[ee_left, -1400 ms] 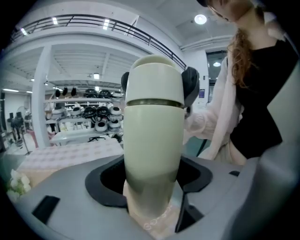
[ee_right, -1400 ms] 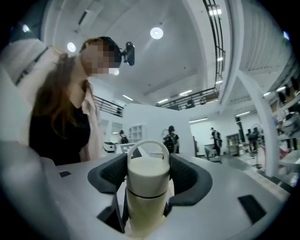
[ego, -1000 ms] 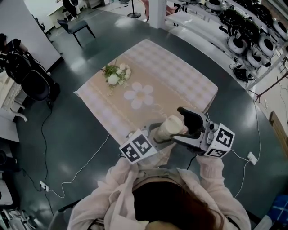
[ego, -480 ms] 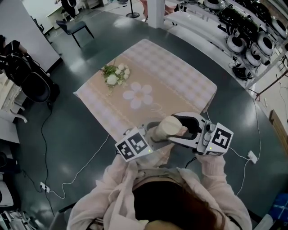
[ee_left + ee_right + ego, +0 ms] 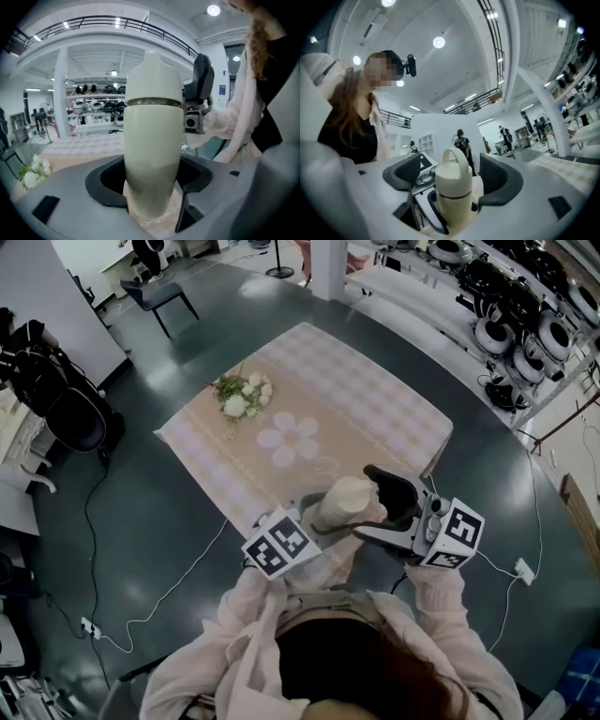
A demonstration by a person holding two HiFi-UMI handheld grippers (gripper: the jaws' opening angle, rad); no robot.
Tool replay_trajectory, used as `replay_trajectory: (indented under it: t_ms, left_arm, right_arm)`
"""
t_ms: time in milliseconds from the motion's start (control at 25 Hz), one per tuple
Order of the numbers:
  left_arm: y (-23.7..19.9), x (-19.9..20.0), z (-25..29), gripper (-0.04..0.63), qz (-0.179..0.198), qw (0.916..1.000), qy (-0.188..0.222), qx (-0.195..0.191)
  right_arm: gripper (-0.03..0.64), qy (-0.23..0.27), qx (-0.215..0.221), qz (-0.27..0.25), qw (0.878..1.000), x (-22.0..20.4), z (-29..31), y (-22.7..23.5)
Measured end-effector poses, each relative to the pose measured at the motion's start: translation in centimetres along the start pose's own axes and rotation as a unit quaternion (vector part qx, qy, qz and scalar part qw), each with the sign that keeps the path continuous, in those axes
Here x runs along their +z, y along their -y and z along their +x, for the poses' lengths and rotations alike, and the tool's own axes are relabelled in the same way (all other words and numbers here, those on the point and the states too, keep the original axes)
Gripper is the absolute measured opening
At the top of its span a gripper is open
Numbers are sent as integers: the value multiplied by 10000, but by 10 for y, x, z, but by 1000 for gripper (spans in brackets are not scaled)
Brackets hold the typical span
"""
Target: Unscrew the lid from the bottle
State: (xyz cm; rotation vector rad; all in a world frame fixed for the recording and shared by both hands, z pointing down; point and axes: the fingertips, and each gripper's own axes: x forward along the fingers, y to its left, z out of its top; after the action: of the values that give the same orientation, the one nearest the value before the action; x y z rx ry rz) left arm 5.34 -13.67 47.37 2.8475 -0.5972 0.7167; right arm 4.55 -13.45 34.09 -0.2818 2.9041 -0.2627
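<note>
We hold the bottle [image 5: 342, 505] just above the near edge of the table [image 5: 375, 390], with our left gripper [image 5: 152, 182] clamped round its lower body. The jaws of our right gripper [image 5: 452, 174] have just been opening. Half a second ago they pinched the lid [image 5: 153, 77]; now they stand wide on either side of it, not touching. The lid is still on, so we judge this a re-grip between turns.

In head view, left tool [image 5: 317, 514] hides the bottle [image 5: 345, 501] base; distant people [image 5: 462, 143] too small to tell.
</note>
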Motion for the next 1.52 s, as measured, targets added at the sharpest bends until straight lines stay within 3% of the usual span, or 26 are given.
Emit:
replay_trajectory:
  t_ms: [120,240,360,440,560,640,720,840,960,1120,1200,1280,1360,1440,1520]
  left_arm:
    - [-8,-3,3,314,60,9994,-110,332]
    - [-2,-1,5,314,30,9998,-76,175]
    - [12,2,3,314,139,9996,-27,-241]
    - [30,6,-2,314,282,9958,66,-867]
    - [65,10,-11,314,647,9769,173,-2031]
    - [75,11,-12,314,903,9685,154,-2316]
    - [66,13,-8,314,893,9747,158,-2045]
    - [33,18,-1,314,506,9929,211,-1054]
    - [3,14,5,314,166,9995,186,-175]
    - [-9,7,9,314,-58,9998,168,128]
    - [-6,6,9,314,41,9999,131,59]
    - [0,9,9,314,147,9996,142,-184]
    - [12,12,5,314,282,9974,163,-639]
    - [30,12,-2,314,423,9906,195,-1283]
    - [48,11,-8,314,554,9786,244,-1966]
  right_arm:
    - [380,-324,-771,-161,9964,-15,3,14]
    - [307,-770,-734,-432,9934,-29,8,12]
    - [293,-738,-134,-477,9960,-26,4,-1]
    - [293,-636,529,-480,9954,-21,-1,-17]
    - [293,-422,1760,-455,9824,-11,-9,-48]
    - [291,-370,2212,-565,9729,-9,-13,-60]
    - [293,-326,1935,-590,9788,-7,-13,-50]
    - [367,-124,702,-410,9966,0,-14,-14]
    - [371,44,-396,-278,9988,3,-13,10]
    - [358,-73,-1273,-269,9915,-9,1,16]
    - [286,-220,-1364,-434,9895,-14,5,16]
    - [285,-242,-1023,-470,9933,-11,2,12]
    - [284,-211,-372,-434,9981,-7,-1,1]
    - [284,-188,436,-399,9981,-4,-2,-14]
    - [284,-163,1257,-350,9913,-4,-5,-30]
